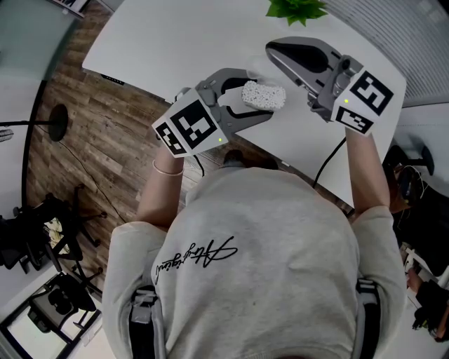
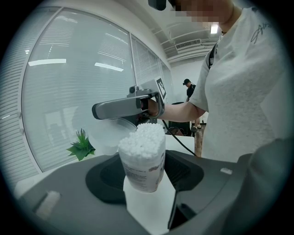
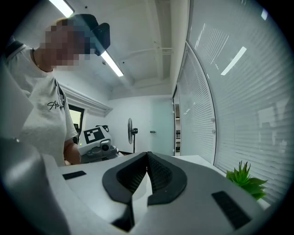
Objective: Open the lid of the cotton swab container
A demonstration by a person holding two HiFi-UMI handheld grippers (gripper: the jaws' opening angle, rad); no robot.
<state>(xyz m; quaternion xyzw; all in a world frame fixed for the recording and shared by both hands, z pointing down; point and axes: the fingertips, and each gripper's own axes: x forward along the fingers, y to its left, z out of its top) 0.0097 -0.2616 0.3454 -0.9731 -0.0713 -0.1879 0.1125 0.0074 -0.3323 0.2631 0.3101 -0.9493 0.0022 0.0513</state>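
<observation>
White swabs (image 2: 143,137) pack the clear container (image 2: 144,170) to its rim, and its top is uncovered. The container stands upright between the pads of the left gripper (image 1: 258,97), which is spread about halfway and presses on its sides, holding it above the near edge of the table (image 1: 175,42).

In the left gripper view the lid (image 2: 108,134), a clear round cap, hangs free of the container at its 10 o'clock, just beside the swab tips. The lid hangs from the tip of the right gripper (image 1: 275,52), whose jaws are pressed together on the lid's rim. In the right gripper view those jaws meet with no gap showing.

In the head view the right gripper lies at 1 o'clock from the container, its tip pointing towards 10 o'clock. A green plant (image 1: 296,8) sits on the table at 12 o'clock, well apart from both grippers. The person's grey shirt (image 1: 266,259) fills the 6 o'clock side.
</observation>
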